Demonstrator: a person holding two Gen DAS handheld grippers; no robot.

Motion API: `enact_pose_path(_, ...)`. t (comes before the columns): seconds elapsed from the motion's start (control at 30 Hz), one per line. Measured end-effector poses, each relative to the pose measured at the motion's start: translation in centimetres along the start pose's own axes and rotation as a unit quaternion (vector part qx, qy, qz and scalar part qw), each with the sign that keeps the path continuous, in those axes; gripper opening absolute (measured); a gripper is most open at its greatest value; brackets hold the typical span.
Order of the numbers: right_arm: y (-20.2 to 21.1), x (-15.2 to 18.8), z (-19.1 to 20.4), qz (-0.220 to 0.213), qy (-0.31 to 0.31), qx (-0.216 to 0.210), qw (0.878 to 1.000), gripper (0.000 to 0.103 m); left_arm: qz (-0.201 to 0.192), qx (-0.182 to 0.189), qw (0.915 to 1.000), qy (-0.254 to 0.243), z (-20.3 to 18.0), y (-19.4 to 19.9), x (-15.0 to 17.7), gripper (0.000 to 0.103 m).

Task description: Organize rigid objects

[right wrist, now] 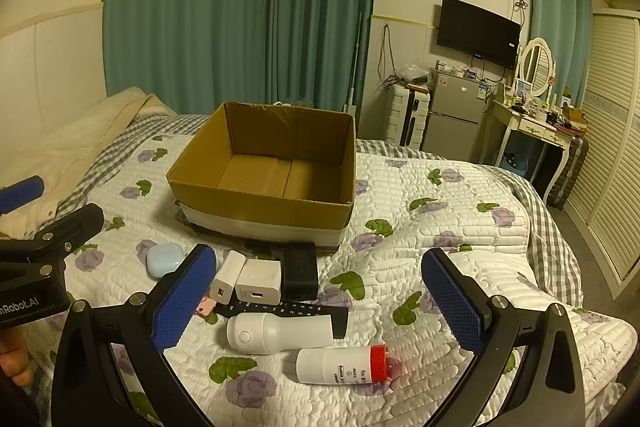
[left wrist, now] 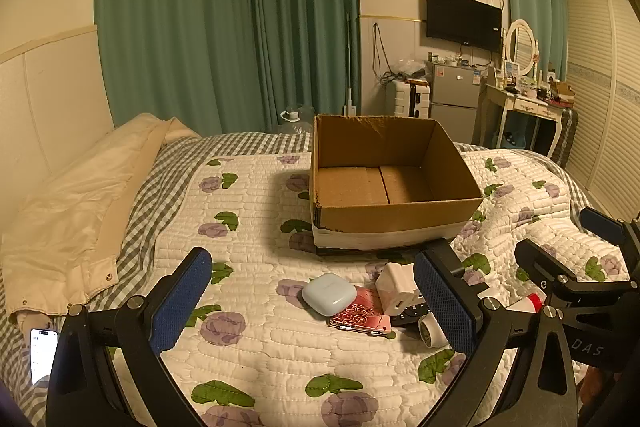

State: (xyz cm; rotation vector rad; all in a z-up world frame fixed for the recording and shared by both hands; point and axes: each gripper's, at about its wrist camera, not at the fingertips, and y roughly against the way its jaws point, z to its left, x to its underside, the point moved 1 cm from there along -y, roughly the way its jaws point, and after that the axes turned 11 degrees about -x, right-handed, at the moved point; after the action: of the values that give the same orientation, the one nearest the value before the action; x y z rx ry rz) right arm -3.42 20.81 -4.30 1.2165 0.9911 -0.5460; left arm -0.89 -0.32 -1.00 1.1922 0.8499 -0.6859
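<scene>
At centre frame in both views, an open cardboard box (left wrist: 394, 183) (right wrist: 268, 171) sat upright on the quilted bed (left wrist: 256, 343) (right wrist: 440, 227), nothing visible inside it.

Left gripper (left wrist: 316, 301): released, jaws spread wide, holding nothing. Between them in the left wrist view lay a pale blue earbud case (left wrist: 329, 294), resting partly on a pink patterned phone (left wrist: 362, 315). A white charger (left wrist: 396, 287) sat just right of the case, beside the right-hand pad.

Right gripper (right wrist: 320, 305): also released, jaws spread, holding nothing. In the lower centre of the right wrist view lay the cluster: two white chargers side by side, (right wrist: 227, 277) and (right wrist: 258, 281), touching a black power bank (right wrist: 300, 271) on their right. Below them lay a black remote (right wrist: 288, 309), then a white handheld device (right wrist: 276, 331) on its side, overlapping the remote. A white bottle with a red cap (right wrist: 344, 365) lay on its side nearest the camera. The earbud case (right wrist: 163, 259) appeared left of the left-hand pad.

A lit phone (left wrist: 43, 355) lay at the lower left edge of the left wrist view.
</scene>
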Motion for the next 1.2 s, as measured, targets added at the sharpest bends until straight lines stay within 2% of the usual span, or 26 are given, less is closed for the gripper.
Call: enact_pose_path(1.2, -0.18, 0.18, 0.3, 0.003, 0.002, -0.003, 1.0, 0.103, 0.0, -0.004, 1.0, 0.0, 0.27, -0.18, 0.18, 0.103)
